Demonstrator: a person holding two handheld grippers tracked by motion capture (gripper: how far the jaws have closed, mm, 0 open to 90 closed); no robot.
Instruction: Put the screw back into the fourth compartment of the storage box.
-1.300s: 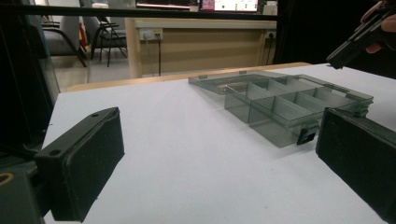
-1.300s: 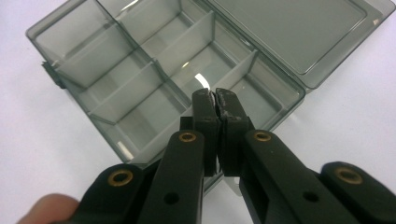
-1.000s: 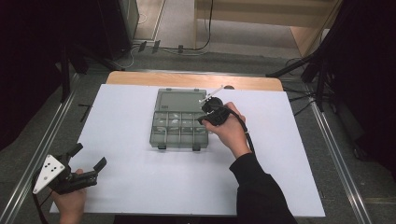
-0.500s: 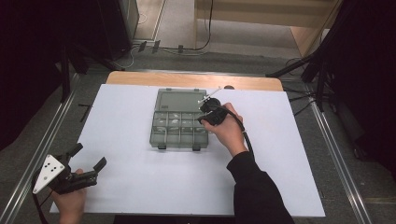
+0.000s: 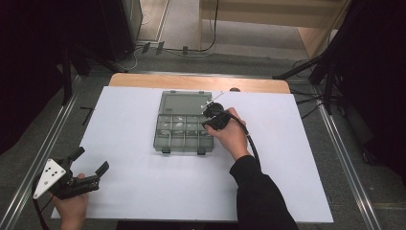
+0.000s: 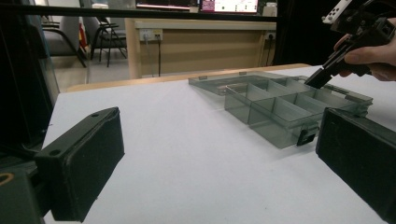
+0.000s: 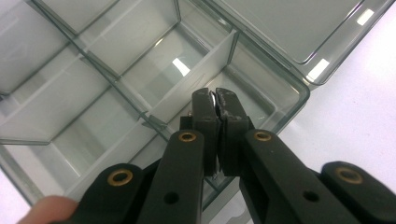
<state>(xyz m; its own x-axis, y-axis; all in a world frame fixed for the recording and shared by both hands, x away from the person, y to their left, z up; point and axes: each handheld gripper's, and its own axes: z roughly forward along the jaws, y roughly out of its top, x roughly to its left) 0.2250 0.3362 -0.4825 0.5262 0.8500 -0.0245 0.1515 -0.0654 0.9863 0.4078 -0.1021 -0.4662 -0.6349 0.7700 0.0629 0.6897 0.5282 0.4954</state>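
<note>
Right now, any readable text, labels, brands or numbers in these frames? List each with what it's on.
None readable.
Compartment box: clear grey plastic, no label or brand seen.
Left gripper: its grey plate carries dark dots, no lettering.
Right gripper: plain black jaws with brass rivets, no markings.
Screens behind the table in the left gripper view: coloured content, too small and blurred to read.
White table: unmarked.

Open left gripper (image 6: 219, 154) low over white table (image 6: 187, 149), clear compartment box (image 6: 289, 105) beyond.
</note>
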